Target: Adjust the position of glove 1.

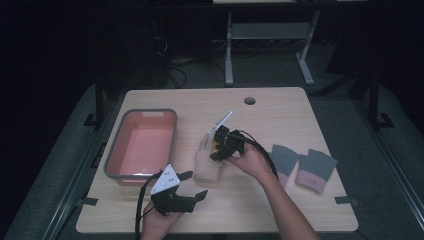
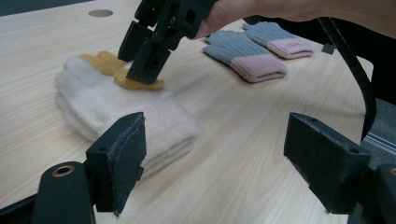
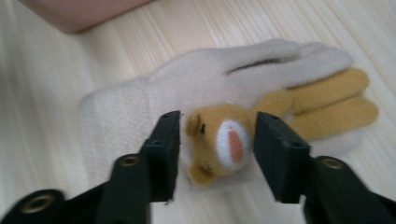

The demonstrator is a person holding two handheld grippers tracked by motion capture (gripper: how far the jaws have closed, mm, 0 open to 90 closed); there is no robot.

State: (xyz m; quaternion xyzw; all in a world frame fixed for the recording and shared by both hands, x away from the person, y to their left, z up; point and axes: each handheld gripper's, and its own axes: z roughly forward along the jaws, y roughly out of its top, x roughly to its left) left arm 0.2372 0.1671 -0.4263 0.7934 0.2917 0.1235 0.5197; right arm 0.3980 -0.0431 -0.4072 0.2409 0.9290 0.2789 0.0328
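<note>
Right tool [image 1: 216,148]: over the cream glove [image 1: 207,162] mid-desk, tips pointing down at it. Jaws apart, an ochre animal-face patch [image 3: 219,142] on the glove sits between them; pads [image 3: 275,154] beside the patch, not squeezing it, so released.
Cream glove: lies flat on the desk [image 1: 280,107], just right of the pink bin [image 1: 142,145]; ochre fingers [image 3: 334,100] stick out under the cream ones.
Left tool [image 1: 192,185]: near front desk edge, below the bin, jaws wide apart w/ nothing between; released.
Grey-pink gloves [image 1: 304,166]: pair side by side at desk's right, well apart from the cream glove.
Pink bin: left part of the desk, grey rim.
</note>
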